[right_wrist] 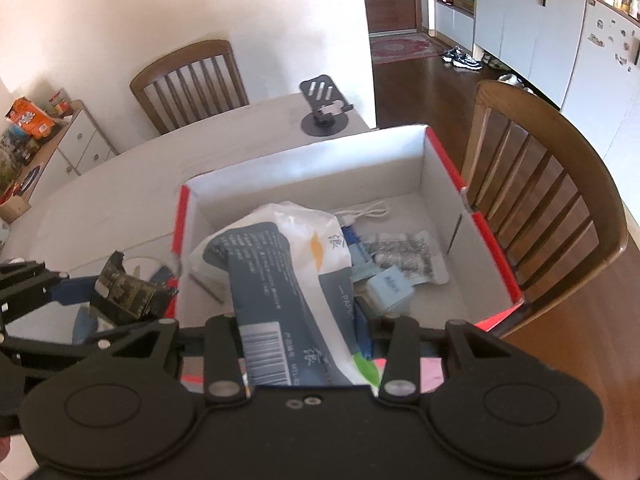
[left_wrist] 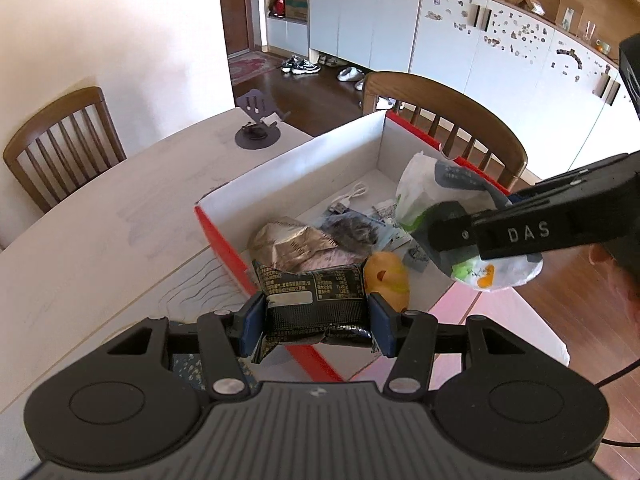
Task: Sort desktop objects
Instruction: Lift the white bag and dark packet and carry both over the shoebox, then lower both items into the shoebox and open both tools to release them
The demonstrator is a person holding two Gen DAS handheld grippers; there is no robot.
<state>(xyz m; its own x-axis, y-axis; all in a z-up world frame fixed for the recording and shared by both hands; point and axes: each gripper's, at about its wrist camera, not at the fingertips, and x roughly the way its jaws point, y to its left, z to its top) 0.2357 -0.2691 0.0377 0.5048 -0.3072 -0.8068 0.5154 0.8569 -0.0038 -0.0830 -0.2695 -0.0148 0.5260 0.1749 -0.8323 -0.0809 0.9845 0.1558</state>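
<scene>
A red box with white inside [left_wrist: 224, 194] [right_wrist: 312, 160] stands on the table. My left gripper [left_wrist: 316, 316] is shut on a black snack packet [left_wrist: 316, 300] and holds it over the box's near rim; the packet also shows in the right wrist view [right_wrist: 128, 288]. My right gripper [right_wrist: 300, 320] is shut on a white and grey tissue pack [right_wrist: 280, 272] [left_wrist: 440, 192] held above the box's right side. Inside the box lie a white cable [left_wrist: 352, 196] [right_wrist: 368, 212], a crumpled foil wrapper [left_wrist: 288, 240], a yellow object [left_wrist: 388, 276], a pale blue box [right_wrist: 390, 290] and packets.
A dark phone stand [left_wrist: 258, 124] [right_wrist: 324, 108] sits at the table's far end. Wooden chairs [left_wrist: 60, 140] [left_wrist: 448, 112] [right_wrist: 544, 184] stand at the far end and the right side. Bare tabletop [left_wrist: 100, 240] lies to the left of the box.
</scene>
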